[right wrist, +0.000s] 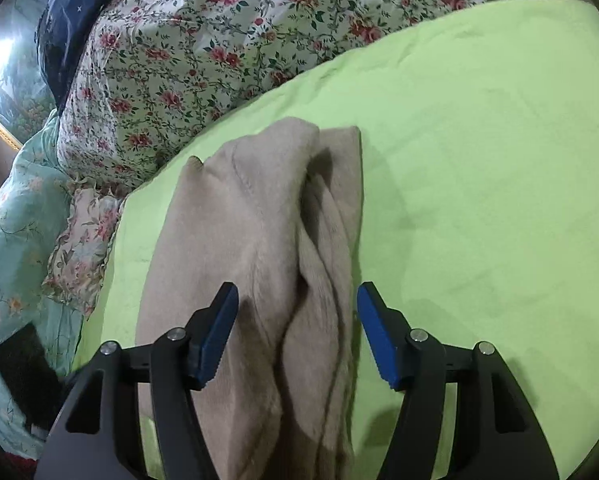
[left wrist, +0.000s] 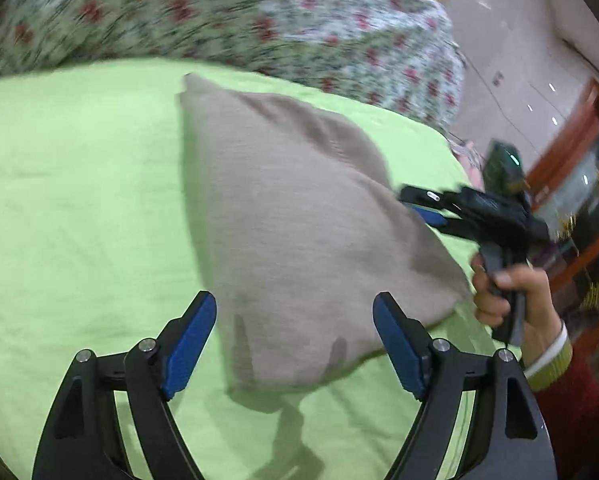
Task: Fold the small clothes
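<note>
Both claws wide, gripping nothing: left claw (left wrist: 295, 344), right claw (right wrist: 297, 332). Beige garment (left wrist: 299, 216) lies folded on green sheet (left wrist: 79, 200). We should flatten that ridge before next fold.

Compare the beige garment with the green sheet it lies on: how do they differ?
The beige garment is small, folded and creased into ridges; the green sheet is broad and spread nearly flat. The garment is dull beige, the sheet bright lime. Both are plain, unpatterned fabric.
</note>
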The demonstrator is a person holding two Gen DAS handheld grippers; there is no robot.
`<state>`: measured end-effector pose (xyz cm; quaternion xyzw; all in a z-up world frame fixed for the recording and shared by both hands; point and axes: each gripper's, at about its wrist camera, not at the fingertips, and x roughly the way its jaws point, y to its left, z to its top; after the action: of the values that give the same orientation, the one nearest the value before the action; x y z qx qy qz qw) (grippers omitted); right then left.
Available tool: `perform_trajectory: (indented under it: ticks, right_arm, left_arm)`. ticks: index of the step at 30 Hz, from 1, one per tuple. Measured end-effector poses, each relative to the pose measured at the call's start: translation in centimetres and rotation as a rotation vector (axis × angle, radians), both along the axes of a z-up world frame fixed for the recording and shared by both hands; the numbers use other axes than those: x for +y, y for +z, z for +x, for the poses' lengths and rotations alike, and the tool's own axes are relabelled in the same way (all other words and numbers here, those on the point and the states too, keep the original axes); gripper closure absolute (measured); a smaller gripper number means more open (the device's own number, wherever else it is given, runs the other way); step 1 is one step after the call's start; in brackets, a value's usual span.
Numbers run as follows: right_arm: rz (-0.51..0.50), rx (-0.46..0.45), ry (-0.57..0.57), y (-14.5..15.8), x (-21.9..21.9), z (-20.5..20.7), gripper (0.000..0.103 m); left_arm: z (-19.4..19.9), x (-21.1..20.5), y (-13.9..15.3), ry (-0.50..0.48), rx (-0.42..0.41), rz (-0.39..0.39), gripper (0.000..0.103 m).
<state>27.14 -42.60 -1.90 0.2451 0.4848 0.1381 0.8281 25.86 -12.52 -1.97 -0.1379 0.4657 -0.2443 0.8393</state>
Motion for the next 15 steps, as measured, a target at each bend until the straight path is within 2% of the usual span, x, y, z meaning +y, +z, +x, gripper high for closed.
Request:
perform_trajectory:
  ticks: [2,6,9,11,12,13,15]
  right_arm:
    - [0.017,0.003,0.006,-0.1,-0.2,0.0,0.040]
    - [0.043,0.020,0.022,-0.8,0.1,0.8,0.037]
    - [0.069,0.048,0.047,-2.1,1.0,2.3,0.037]
    - [0.078,0.071,0.059,-3.3,1.7,3.3,0.036]
    - [0.094,0.080,0.061,-3.9,2.0,3.7,0.036]
    - [0.111,0.077,0.055,-4.3,2.3,3.8,0.037]
    - [0.120,0.079,0.052,-4.4,3.0,3.8,0.052]
  left_arm:
    - [1.5,0.6,-0.5,0.014,0.030,-0.030,0.021]
    - [5.0,-0.2,-2.5,0.021,0.072,-0.034,0.020]
    - [8.4,-1.4,-4.7,-0.013,0.144,-0.106,0.019]
    - [10.6,-1.6,-6.6,-0.011,0.233,-0.175,0.018]
    - [11.1,-1.5,-7.1,-0.006,0.250,-0.208,0.023]
    - [11.6,-1.3,-7.3,0.006,0.249,-0.226,0.033]
    - [11.8,-1.2,-7.2,0.012,0.235,-0.211,0.045]
